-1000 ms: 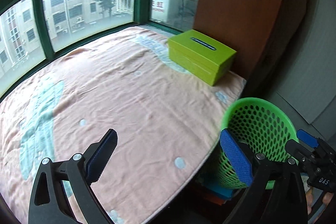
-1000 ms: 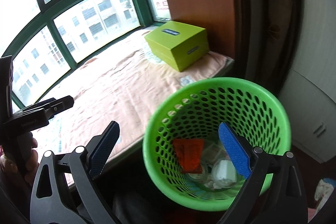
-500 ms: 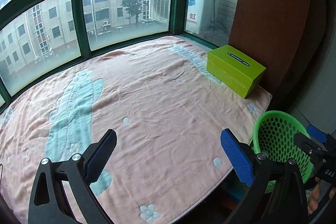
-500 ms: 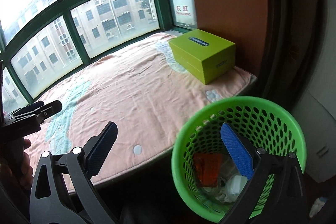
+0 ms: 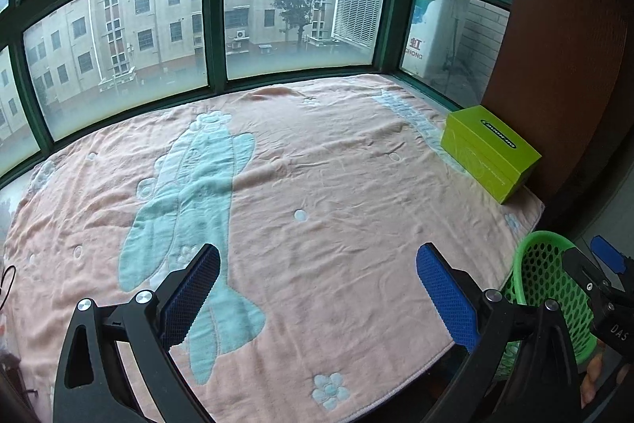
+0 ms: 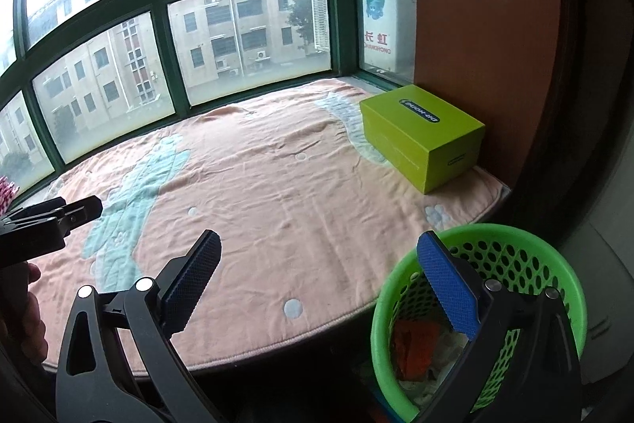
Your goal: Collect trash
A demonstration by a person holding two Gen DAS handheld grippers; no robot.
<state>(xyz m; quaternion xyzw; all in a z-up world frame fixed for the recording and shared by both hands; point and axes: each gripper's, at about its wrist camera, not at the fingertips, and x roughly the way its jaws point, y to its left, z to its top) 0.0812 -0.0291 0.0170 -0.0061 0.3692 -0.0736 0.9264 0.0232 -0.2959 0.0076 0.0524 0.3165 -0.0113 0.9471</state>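
Both hand-held grippers stand spread with nothing between the pads: the left hand-held gripper (image 5: 317,288) over the blanket and the right hand-held gripper (image 6: 317,288) above the platform edge, partly over the basket. Largest in view is the curved bay-window platform covered by a pink fleece blanket with a pale blue cartoon figure (image 5: 317,193); no loose trash shows on it in either view. A lime-green rectangular cardboard box with a dark oval label (image 6: 424,133) rests on the blanket in the far right corner, against the brown wooden panel; it appears intact and is probably not trash. The round green perforated plastic waste basket (image 6: 550,252) stands on the floor just beside the platform's right edge. Inside it lie an orange-red crumpled wrapper (image 6: 412,347) and white crumpled paper pieces (image 6: 436,375), small, light and soft-looking. Judged from this, collection looks largely complete: trash is in the basket and both hand-held grippers are empty. What remains, if anything, lies outside the visible area.
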